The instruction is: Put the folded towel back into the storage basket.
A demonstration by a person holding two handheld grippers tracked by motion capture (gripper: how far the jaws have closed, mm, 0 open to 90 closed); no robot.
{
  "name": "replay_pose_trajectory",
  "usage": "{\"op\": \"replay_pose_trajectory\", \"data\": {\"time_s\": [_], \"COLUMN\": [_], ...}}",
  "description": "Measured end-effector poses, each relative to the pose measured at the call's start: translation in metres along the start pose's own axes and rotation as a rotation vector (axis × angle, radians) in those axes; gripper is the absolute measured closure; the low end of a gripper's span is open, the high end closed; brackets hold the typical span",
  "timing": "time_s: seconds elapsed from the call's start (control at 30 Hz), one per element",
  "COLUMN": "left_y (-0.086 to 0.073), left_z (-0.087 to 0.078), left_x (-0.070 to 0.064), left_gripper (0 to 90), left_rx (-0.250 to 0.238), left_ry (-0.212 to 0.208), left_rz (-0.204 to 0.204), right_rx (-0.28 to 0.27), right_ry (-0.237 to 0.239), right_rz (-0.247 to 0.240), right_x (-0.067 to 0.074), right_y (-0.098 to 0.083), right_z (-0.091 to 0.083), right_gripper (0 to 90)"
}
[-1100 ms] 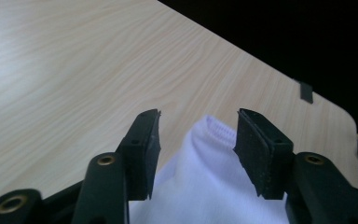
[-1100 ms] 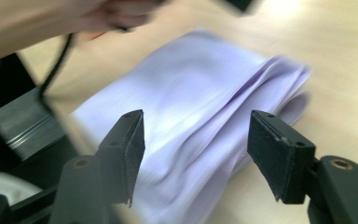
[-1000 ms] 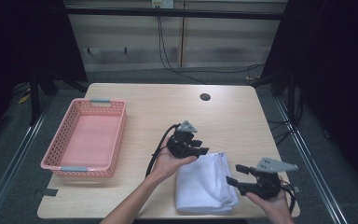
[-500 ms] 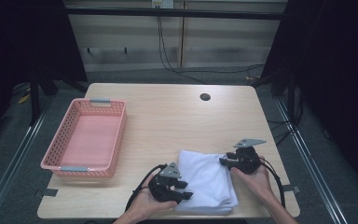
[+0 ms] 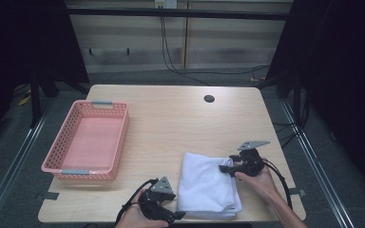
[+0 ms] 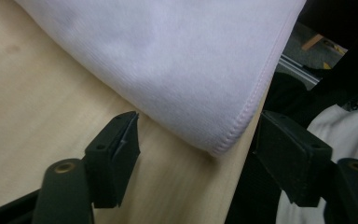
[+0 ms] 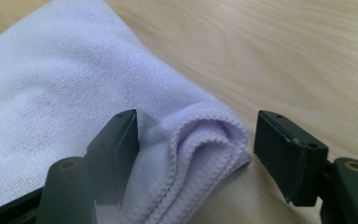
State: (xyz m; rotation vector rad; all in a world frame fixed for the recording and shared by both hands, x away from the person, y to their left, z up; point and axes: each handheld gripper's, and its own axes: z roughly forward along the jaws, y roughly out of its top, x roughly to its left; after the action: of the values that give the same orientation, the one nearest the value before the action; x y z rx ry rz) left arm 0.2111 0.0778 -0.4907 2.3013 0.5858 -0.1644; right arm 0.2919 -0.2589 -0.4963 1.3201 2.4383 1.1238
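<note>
While both grippers sit at corners of the folded white towel (image 5: 208, 183), nothing is gripped yet; this reads as the grasp step of a fold or a carry.

Far left: pink basket (image 5: 86, 140) stands open and unfilled on the wooden table (image 5: 171, 118), well apart from the towel. Small dark hole (image 5: 209, 99) near the table's far edge.

Left gripper (image 5: 171, 217) is at the table's near edge, just beside the towel's near-left corner. In the left gripper view its jaws are spread wide, having just been opening; the hemmed towel corner (image 6: 223, 140) lies between and slightly beyond them, pads not pressing. One jaw hangs past the table edge.

Towel lies flat near the front of the table, right of centre, folded in layers.

Right gripper (image 5: 227, 166) is at the towel's far-right corner, held by the right hand (image 5: 259, 178). In the right gripper view the jaws are also spread and have just been opening; the rolled stack of hems (image 7: 205, 140) sits between them, the left pad touching or nearly touching cloth, the right pad clear.

Next move, as I judge it: push each gripper a little further onto its corner, then close on all layers at once. Risks: the left could catch just the top layer or slip off the table edge, and the right could miss the bottom hem.
</note>
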Motion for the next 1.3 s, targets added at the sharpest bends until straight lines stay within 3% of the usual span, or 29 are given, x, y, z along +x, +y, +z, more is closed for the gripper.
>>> {"op": "replay_pose_trajectory", "data": {"time_s": [0.03, 0.07, 0.17, 0.23, 0.3, 0.37, 0.5, 0.57, 0.7, 0.77, 0.93, 1.3], "left_y": [0.000, 0.000, 0.002, 0.005, 0.006, 0.007, 0.007, 0.006, 0.005, 0.006, 0.007, 0.016], "left_z": [0.001, 0.001, 0.004, 0.004, 0.005, 0.004, 0.004, 0.005, 0.004, 0.001, -0.007, -0.027], "left_x": [-0.004, -0.004, -0.002, -0.002, -0.002, -0.001, 0.003, 0.006, 0.009, 0.010, 0.011, 0.019], "left_gripper": [26.5, 26.7, 29.2, 37.6, 47.0, 54.3, 71.3, 74.6, 76.5, 76.7, 77.2, 77.2], "left_rx": [0.008, 0.014, -0.006, 0.010, 0.013, 0.024, 0.036, 0.016, 0.010, 0.029, -0.002, -0.083], "left_ry": [0.030, 0.027, 0.019, 0.025, 0.029, 0.036, 0.003, -0.019, -0.046, -0.036, -0.041, -0.027], "left_rz": [0.011, 0.023, 0.009, 0.011, 0.022, 0.029, 0.026, -0.005, -0.034, -0.015, -0.028, -0.043], "right_rx": [0.001, 0.006, 0.021, 0.034, 0.045, 0.052, 0.062, 0.065, 0.058, 0.063, 0.065, -0.011], "right_ry": [-0.001, 0.008, 0.030, 0.030, 0.060, 0.064, 0.107, 0.115, 0.135, 0.148, 0.150, 0.190], "right_rz": [-0.009, -0.015, 0.000, -0.001, -0.008, -0.010, -0.005, -0.007, -0.009, -0.005, -0.003, 0.026], "right_x": [0.000, 0.000, -0.001, 0.001, 0.002, 0.004, 0.005, 0.006, 0.005, 0.004, 0.006, 0.001], "right_y": [0.000, 0.000, -0.001, 0.001, 0.001, 0.001, 0.001, 0.001, 0.002, 0.005, 0.011, 0.035], "right_z": [0.000, 0.000, 0.003, 0.003, 0.002, 0.002, 0.002, 0.002, 0.001, 0.001, 0.001, -0.012], "right_gripper": [30.4, 31.4, 32.0, 33.7, 45.6, 50.5, 63.8, 67.3, 71.4, 72.3, 72.8, 73.2]}}
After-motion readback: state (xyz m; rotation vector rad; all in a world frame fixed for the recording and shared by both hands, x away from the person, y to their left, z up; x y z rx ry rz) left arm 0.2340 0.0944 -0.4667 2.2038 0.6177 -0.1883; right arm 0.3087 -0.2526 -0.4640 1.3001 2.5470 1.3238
